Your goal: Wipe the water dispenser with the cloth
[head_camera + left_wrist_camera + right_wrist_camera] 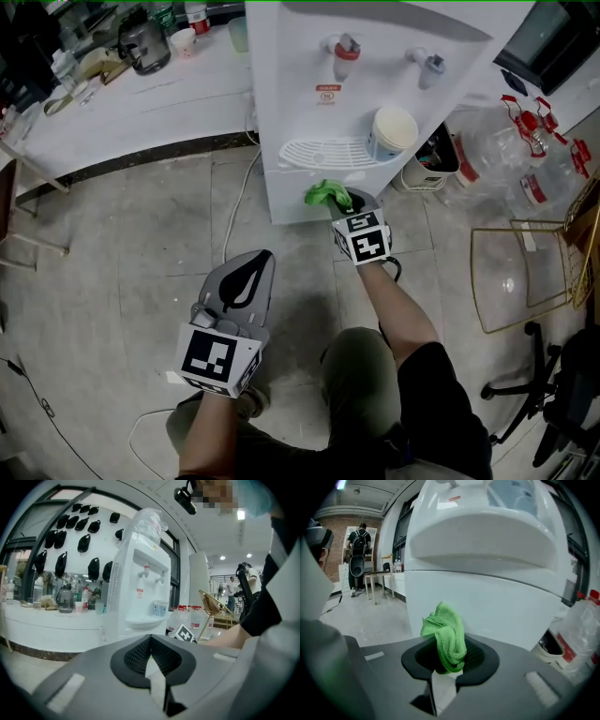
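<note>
A white water dispenser (309,103) stands on the floor, with a red tap (346,52), a blue tap (431,66) and a drip tray (323,152) that carries a white cup (391,131). My right gripper (345,204) is shut on a bunched green cloth (328,195), held just in front of the dispenser's lower front panel (487,606), below the tray. The cloth (445,637) sticks up from the jaws, close to the panel. My left gripper (246,277) hangs lower left above the floor, shut and empty, its jaws pointed toward the dispenser (140,592).
A white counter (122,103) with a kettle (145,42) and cups runs behind at the left. Empty water bottles (525,159) and a gold wire chair (525,272) crowd the right. A cable (239,211) trails on the floor by the dispenser. A person stands far off.
</note>
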### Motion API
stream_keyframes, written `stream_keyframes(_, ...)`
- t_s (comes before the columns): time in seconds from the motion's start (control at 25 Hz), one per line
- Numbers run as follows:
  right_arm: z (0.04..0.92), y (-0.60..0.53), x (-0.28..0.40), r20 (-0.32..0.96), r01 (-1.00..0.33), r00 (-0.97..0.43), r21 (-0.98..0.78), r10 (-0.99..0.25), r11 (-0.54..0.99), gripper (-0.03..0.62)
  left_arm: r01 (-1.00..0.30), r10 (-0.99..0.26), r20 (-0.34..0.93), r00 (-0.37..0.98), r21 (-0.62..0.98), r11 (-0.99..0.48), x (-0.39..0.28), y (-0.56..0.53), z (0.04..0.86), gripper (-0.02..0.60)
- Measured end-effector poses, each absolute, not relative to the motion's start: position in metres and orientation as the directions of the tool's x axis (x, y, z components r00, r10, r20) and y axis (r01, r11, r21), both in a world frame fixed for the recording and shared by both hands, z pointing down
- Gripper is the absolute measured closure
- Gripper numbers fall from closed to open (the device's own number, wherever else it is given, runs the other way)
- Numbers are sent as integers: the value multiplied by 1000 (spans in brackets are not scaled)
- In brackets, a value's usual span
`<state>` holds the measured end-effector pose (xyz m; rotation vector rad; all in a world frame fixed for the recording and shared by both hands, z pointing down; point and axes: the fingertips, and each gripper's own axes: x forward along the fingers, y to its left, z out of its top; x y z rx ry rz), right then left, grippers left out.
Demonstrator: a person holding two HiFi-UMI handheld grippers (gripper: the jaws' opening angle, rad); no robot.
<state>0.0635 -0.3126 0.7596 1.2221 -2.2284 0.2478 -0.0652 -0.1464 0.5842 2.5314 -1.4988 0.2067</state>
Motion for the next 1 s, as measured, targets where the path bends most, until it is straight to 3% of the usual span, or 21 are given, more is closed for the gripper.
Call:
stream_keyframes(0.32,772,-336,179,622,-930,-233,83,-748,358,503,-854,-826,222,519,88,-513,-46,-149,590,580)
stream_keyframes(0.64,782,-342,239,647,-969,-86,121,-757,213,503,-859,-828,232,511,90,-505,-49,-143,593,580)
stream_keyframes(0.76,781,-327,226,620,-957,-127,130,-774,261,503,-867,-836,232,497,88,-490,-54,-143,593,580)
stream_keyframes(1.0,796,-267,109,602,-807,-401,124,-691,577,503,-872,-836,254,487,90,-480,-60,-142,586,580)
